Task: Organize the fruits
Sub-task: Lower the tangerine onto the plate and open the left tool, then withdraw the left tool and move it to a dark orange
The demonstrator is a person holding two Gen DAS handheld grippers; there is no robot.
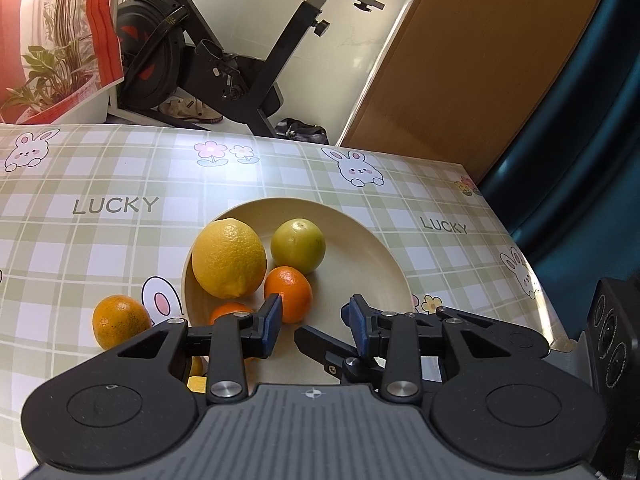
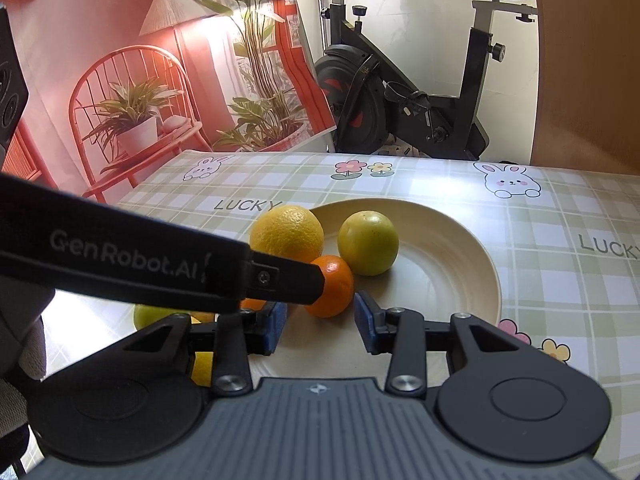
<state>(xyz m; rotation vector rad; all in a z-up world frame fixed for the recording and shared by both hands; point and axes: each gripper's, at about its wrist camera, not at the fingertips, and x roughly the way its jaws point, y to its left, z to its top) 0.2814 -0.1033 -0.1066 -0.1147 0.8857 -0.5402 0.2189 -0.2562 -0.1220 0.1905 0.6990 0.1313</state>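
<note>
Fruits lie mostly in a cream plate (image 1: 372,248) on a table covered with a green-checked cloth (image 1: 120,184) printed with rabbits, flowers and the word LUCKY. Going left to right in the left wrist view: a speckled orange (image 1: 120,320) sits on the cloth just outside the plate's left rim; inside the plate a large lemon (image 1: 229,258) rests against the left wall, a small mandarin (image 1: 229,312) shows partly behind the gripper's left finger, a second mandarin (image 1: 289,294) touches the lemon, and a yellow-green round fruit (image 1: 298,246) sits behind it, touching or nearly so. The right half of the plate is bare.

The left gripper (image 1: 314,322) hovers over the plate's near part, its blue pads apart with nothing between them. The right gripper (image 2: 320,324) does the same in its own view, jaws apart and empty, the mandarin just beyond its pads. One dark finger of the left gripper crosses the right wrist view from the left, covering part of the lemon. Below it a green fruit (image 2: 154,317) and a bit of something yellow peek out; I cannot tell what that is.

An exercise bike (image 1: 224,60) stands beyond the table.
</note>
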